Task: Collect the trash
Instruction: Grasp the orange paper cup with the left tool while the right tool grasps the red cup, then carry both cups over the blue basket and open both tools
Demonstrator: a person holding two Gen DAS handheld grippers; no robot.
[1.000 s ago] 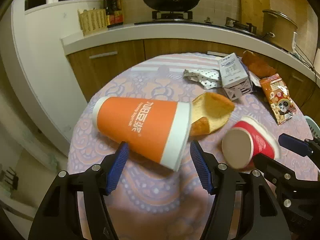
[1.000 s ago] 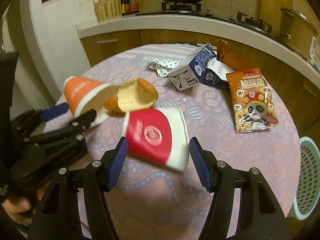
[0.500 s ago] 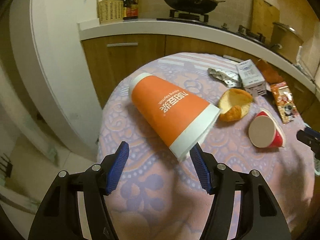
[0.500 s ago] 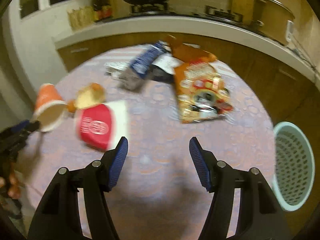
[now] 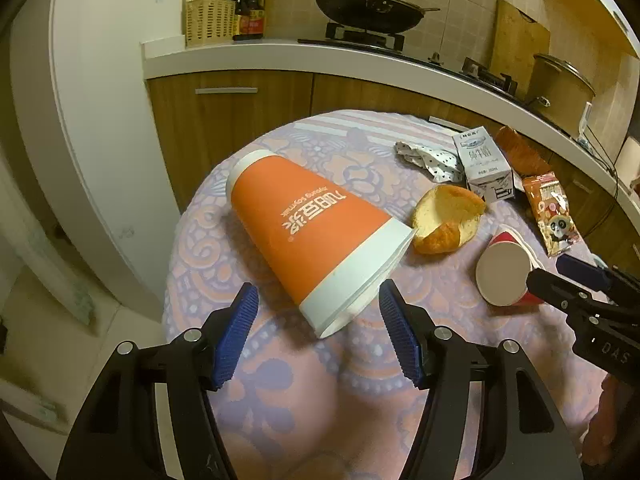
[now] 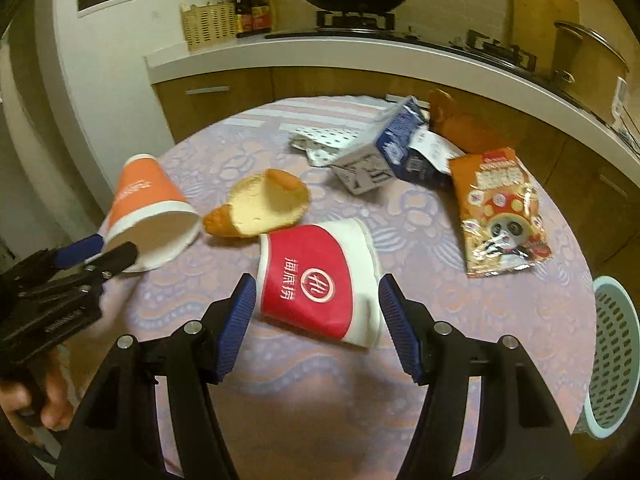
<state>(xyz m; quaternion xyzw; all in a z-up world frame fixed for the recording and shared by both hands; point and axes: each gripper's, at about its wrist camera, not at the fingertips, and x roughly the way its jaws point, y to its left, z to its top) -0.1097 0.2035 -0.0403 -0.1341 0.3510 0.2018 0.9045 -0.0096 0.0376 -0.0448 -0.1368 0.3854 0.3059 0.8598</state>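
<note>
An orange paper cup (image 5: 308, 232) lies on its side on the round table; it also shows in the right wrist view (image 6: 148, 208). My left gripper (image 5: 318, 334) is open just in front of the cup's rim. A red and white paper cup (image 6: 320, 280) lies on its side; it also shows in the left wrist view (image 5: 506, 274). My right gripper (image 6: 316, 326) is open, its fingers either side of the red cup's near end. A piece of bread (image 6: 264, 204) lies between the cups.
A milk carton (image 6: 384, 152), crumpled paper (image 6: 320, 140) and a panda snack bag (image 6: 500, 208) lie at the far right of the table (image 6: 304, 400). A pale green basket (image 6: 612, 360) stands on the floor at the right. Kitchen counter (image 5: 280, 56) behind.
Both grippers drew back and swung, then returned. The right gripper is again around the red cup; the left sits in front of the orange cup, viewing it from farther back.
</note>
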